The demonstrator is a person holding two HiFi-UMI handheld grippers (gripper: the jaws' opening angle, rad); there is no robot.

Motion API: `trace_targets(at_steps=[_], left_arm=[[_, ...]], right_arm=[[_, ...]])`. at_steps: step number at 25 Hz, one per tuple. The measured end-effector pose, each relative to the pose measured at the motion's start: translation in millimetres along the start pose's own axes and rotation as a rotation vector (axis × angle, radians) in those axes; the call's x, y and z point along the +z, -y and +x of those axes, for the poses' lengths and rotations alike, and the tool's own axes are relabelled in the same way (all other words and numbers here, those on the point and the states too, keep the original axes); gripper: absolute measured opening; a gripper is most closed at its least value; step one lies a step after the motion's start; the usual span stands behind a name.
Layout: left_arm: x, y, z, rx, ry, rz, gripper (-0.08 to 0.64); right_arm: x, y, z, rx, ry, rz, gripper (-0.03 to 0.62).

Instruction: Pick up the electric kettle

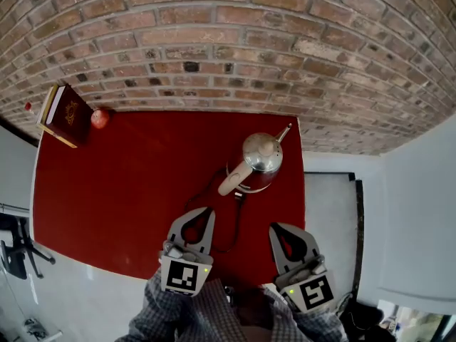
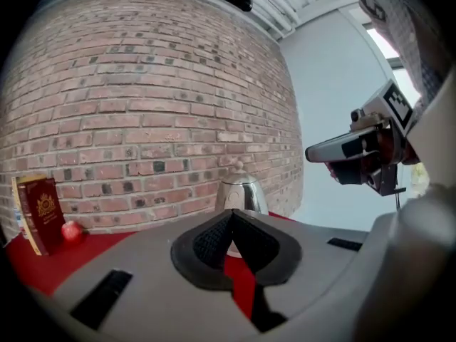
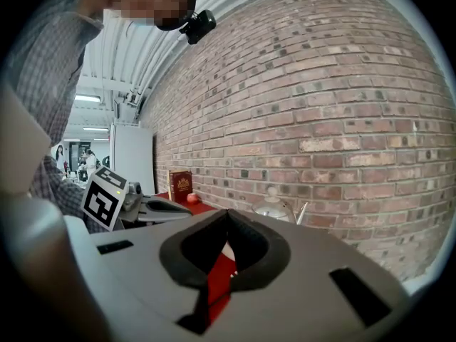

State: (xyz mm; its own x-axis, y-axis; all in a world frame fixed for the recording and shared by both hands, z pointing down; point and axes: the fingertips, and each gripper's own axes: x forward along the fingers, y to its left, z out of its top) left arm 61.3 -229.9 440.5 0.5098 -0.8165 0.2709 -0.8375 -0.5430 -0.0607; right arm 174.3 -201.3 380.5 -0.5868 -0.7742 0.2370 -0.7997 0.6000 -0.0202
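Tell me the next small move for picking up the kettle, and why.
Probably open the left gripper before going any closer. Its jaws are shut and empty, as on the right gripper. The pale handle of the kettle angles toward the left gripper, clear of both grippers, on the red table.

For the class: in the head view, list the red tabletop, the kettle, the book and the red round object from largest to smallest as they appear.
1. red tabletop
2. kettle, handle included
3. book, not far behind the kettle; it stands farther away, so this pair is less sure
4. red round object
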Motion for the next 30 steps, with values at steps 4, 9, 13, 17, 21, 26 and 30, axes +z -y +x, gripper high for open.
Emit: trace_targets(at_steps=[4, 9, 13, 17, 21, 26, 30], left_arm=[[-13, 0, 19, 0.028, -0.039, 0.019, 0.008], [-20, 2, 36, 0.048, -0.066, 0.006, 0.008], [-26, 0, 46, 0.077, -0.096, 0.013, 0.011], [-33, 0, 52, 0.080, -0.122, 0.024, 0.086], [-36, 3, 58, 0.086, -0.138, 0.017, 0.123], [-40, 7, 71, 0.088, -0.144, 0.035, 0.133], [-40, 8, 81, 0.094, -0.140, 0.041, 0.149]], right_arm=[[-7, 14, 4, 0.024, -0.015, 0.028, 0.006], [-12, 28, 11, 0.056, -0.026, 0.004, 0.006], [-16, 35, 15, 0.078, -0.032, 0.012, 0.006], [-18, 41, 18, 0.094, -0.039, 0.018, 0.006], [-19, 43, 21, 0.109, -0.037, 0.022, 0.006], [-25, 46, 23, 0.124, -0.054, 0.018, 0.006], [-29, 48, 26, 0.123, -0.061, 0.052, 0.006]])
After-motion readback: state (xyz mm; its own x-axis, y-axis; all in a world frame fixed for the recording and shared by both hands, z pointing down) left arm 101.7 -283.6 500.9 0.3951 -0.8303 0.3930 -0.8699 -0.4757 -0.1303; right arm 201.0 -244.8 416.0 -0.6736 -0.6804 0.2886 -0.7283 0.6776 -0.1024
